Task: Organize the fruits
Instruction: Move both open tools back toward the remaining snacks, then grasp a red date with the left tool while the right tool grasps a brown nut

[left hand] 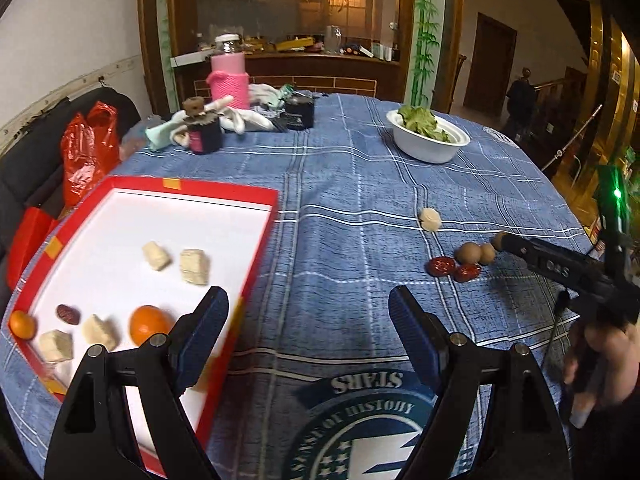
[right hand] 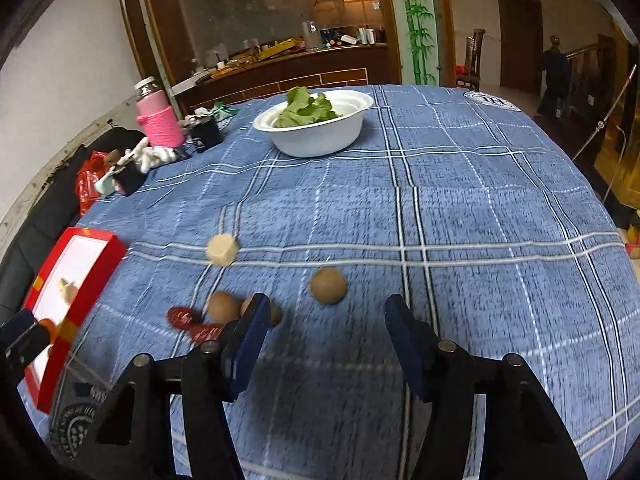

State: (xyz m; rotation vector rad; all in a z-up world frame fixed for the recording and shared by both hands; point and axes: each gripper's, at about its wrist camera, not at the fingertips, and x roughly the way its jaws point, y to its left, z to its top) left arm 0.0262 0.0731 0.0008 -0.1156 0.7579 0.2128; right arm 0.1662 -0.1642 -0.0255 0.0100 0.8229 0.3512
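A red tray (left hand: 256,208) with a white floor lies at the left and holds two oranges (left hand: 149,323), a red date (left hand: 67,313) and several pale cake pieces (left hand: 193,266). My left gripper (left hand: 308,312) is open and empty beside the tray's right rim. On the blue cloth lie a pale piece (right hand: 222,249), two red dates (right hand: 182,317) and three brown round fruits. My right gripper (right hand: 324,320) is open and empty, just short of one brown fruit (right hand: 328,285); the other two (right hand: 222,306) lie by its left finger. It also shows in the left wrist view (left hand: 560,266).
A white bowl of green leaves (right hand: 320,136) stands at the far middle of the table. A pink-sleeved jar (left hand: 229,76), dark jars (left hand: 205,136) and white cloths crowd the far left. A red plastic bag (left hand: 88,148) lies on a dark chair off the left edge.
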